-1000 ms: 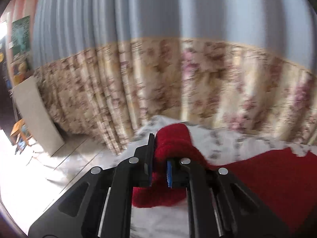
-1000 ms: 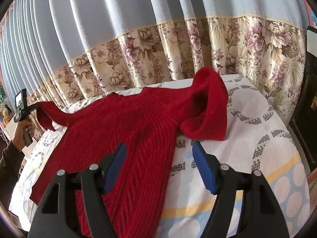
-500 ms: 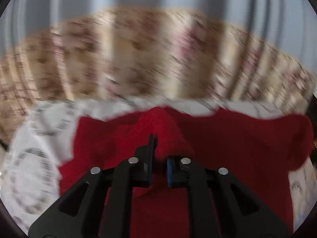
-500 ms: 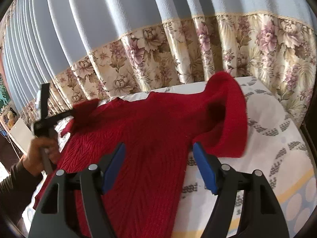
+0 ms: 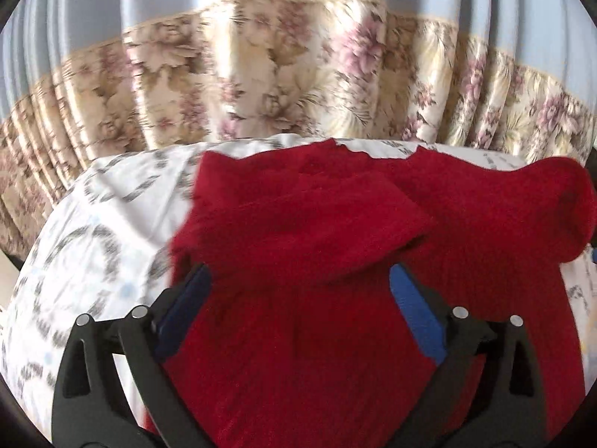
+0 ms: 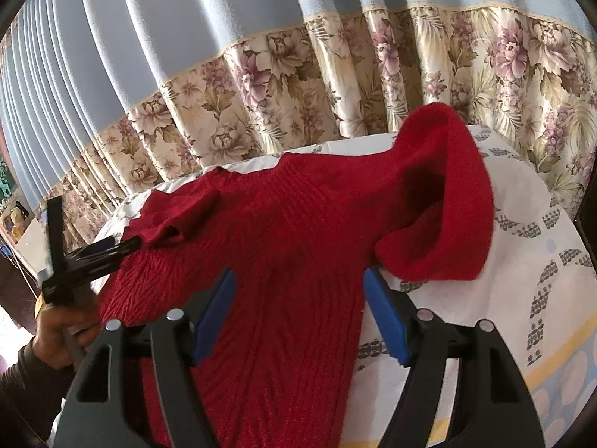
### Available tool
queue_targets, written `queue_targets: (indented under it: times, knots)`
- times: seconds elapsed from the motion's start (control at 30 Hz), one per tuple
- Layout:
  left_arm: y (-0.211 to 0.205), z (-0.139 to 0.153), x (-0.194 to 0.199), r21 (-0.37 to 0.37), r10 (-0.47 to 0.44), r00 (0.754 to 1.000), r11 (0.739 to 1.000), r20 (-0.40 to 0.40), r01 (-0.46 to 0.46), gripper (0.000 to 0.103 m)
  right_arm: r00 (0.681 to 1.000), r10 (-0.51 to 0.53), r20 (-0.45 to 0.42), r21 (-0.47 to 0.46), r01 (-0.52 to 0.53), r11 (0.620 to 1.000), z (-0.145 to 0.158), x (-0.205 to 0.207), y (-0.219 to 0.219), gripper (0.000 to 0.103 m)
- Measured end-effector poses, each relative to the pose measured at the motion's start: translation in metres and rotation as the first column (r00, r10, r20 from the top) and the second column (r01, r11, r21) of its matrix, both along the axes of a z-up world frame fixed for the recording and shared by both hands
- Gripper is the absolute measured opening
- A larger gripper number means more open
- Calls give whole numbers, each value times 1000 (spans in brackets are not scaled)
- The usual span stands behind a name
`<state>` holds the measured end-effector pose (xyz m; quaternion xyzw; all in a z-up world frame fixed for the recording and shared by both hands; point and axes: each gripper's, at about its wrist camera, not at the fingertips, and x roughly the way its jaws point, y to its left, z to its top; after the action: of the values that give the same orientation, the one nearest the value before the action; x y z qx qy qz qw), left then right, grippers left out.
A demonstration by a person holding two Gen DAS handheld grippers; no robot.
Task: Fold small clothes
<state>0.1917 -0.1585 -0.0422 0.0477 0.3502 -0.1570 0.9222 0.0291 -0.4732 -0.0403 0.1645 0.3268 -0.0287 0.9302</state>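
Red knitted sweater (image 6: 291, 261) spread across a white sheet printed with grey rings (image 6: 522, 261), which covers the surface in front of a blue pleated curtain with a floral lower band (image 6: 335, 74). In the left wrist view the left gripper (image 5: 298, 298) stands with its blue-padded fingers (image 5: 414, 313) spread wide in the lower half of the frame, holding nothing; the left sleeve (image 5: 298, 231) lies folded inward over the sweater body, just ahead of the pads. In the right wrist view the right gripper (image 6: 300, 313) is likewise wide open and empty at lower centre, hovering over the body, while the right sleeve (image 6: 440, 201) rises in a loose hump at centre right.

The step in hand appears to be the sleeve fold. To do it well, the right sleeve is best pinched near its cuff, carried flat across the chest to mirror the left, and released only once no slack bunches beneath.
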Motion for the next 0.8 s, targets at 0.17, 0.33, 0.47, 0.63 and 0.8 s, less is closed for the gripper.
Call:
queue_targets:
  times: [0.17,0.33,0.47,0.63,0.8]
  knots:
    - [68,9,-2,6,98,990,995,99,-99,99,1000,15,21,-44,-14,999,7,12,34,72]
    - [124,7,35,-7,118,988,993,101,-117,98,995,-15,94,-87,23,996,20,35,87,75]
    - [150,5,49,-17,94,986,996,134,-92,98,993,19,114,-139,-3,990,20,72,149,76]
    - [172,-2,58,-44,131,985,991,112,-126,98,991,123,45,-169,-113,979,2,129,219,76]
    - [189,-9,63,-78,163,983,985,87,-157,98,985,171,24,-174,-164,971,-9,171,276,76]
